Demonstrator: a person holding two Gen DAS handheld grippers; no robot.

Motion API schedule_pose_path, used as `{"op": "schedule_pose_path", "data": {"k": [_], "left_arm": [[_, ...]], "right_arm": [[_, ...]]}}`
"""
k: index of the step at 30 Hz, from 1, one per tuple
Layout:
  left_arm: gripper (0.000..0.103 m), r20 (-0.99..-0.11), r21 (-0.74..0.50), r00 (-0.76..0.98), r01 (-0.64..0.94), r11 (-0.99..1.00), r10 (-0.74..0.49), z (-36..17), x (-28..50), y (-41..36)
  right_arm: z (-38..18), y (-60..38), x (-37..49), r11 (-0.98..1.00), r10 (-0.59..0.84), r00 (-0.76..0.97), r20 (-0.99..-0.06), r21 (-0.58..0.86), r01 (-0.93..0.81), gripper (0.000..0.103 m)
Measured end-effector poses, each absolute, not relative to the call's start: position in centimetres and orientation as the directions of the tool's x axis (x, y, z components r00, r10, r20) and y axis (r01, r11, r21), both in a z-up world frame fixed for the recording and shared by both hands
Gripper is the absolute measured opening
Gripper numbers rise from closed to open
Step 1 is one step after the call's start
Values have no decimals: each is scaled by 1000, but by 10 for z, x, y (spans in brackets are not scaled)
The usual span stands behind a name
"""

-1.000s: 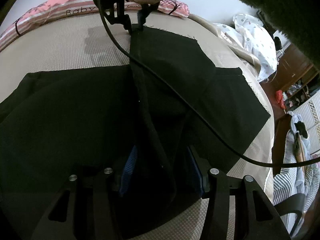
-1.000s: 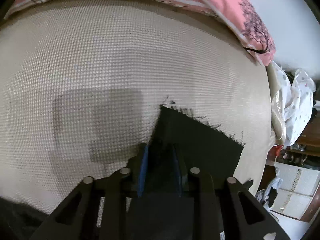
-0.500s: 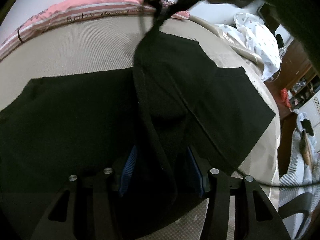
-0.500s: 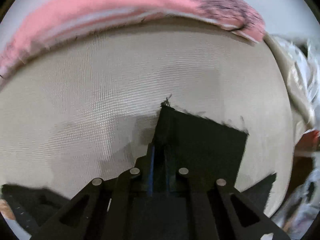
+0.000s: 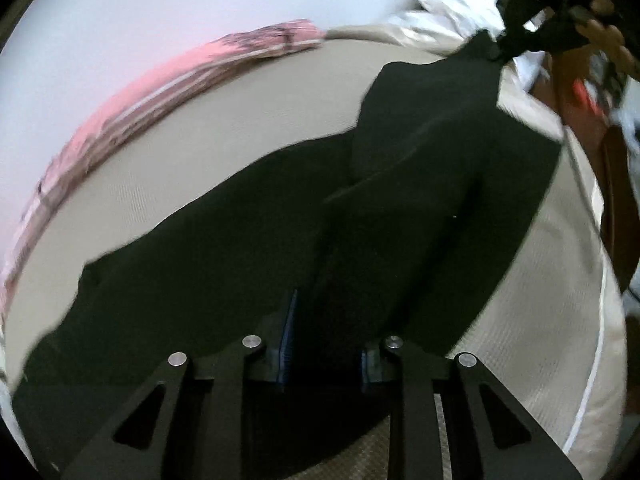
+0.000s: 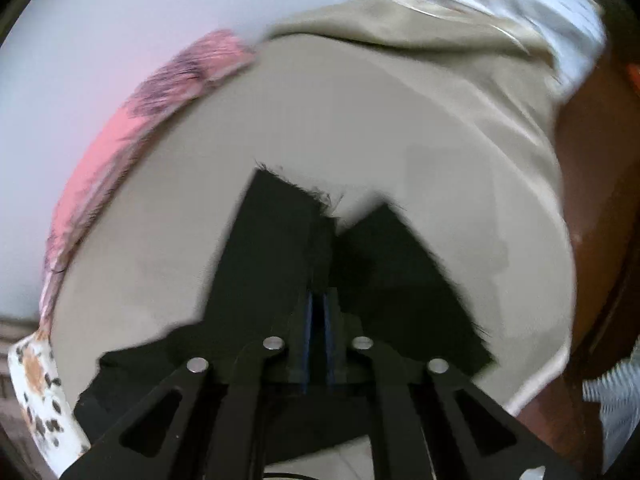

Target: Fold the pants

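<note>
At the bottom centre of the left wrist view, the left gripper has its blue-lined fingers partly apart with a thick fold of the black pants bunched between them, so it is clamped on the cloth. From there the pants spread up and across the middle of the frame over the beige woven bed mat, one leg reaching toward the upper right, where the right gripper, seen from outside, pinches its lifted tip with the person's hand behind it. In the right wrist view the right gripper sits at bottom centre with its blue pads drawn almost together on a thin edge of the pants; two dark leg ends with frayed hems fan out just above it, left and right of centre, over the bed mat. Farther back, a pink striped blanket runs along the mat's far edge in the upper left, and crumpled white and beige bedding lies blurred in the upper right.
</note>
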State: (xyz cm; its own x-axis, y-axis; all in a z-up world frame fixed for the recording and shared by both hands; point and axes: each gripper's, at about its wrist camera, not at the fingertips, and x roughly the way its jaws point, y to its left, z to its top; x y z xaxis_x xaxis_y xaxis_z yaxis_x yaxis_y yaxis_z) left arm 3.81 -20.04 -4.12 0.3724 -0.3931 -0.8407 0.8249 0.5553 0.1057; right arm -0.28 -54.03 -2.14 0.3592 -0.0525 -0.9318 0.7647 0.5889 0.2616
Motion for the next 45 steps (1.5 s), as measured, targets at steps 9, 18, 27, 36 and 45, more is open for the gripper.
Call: {"op": "schedule_pose_path", "data": {"k": [9,18,27,36,45], "left_arm": [[26,-845,203,400,854,480,-354,-54,24,-213],[26,-847,210,375,887,412,-376,-53,26,-223],[20,-839,210,355,911,356,-413,-56,13,-223],[55,-866,-90,134,905,415,-481,-33,41,-205],[65,-841,-84,277,781,619,-464,-19,96,-128]], "right_arm": [[-81,-549,-74,456,28,442,-896,405,792,2],[-78,-532,-100,480,-52,438,-897,362,799,2],[-91,-545,-112,403,-55,434,-899,378,834,4],[-85,-562,-122,411,-89,460,-884,388,825,5],[-89,-564,-118,421,-150,383,-912,292,859,2]]}}
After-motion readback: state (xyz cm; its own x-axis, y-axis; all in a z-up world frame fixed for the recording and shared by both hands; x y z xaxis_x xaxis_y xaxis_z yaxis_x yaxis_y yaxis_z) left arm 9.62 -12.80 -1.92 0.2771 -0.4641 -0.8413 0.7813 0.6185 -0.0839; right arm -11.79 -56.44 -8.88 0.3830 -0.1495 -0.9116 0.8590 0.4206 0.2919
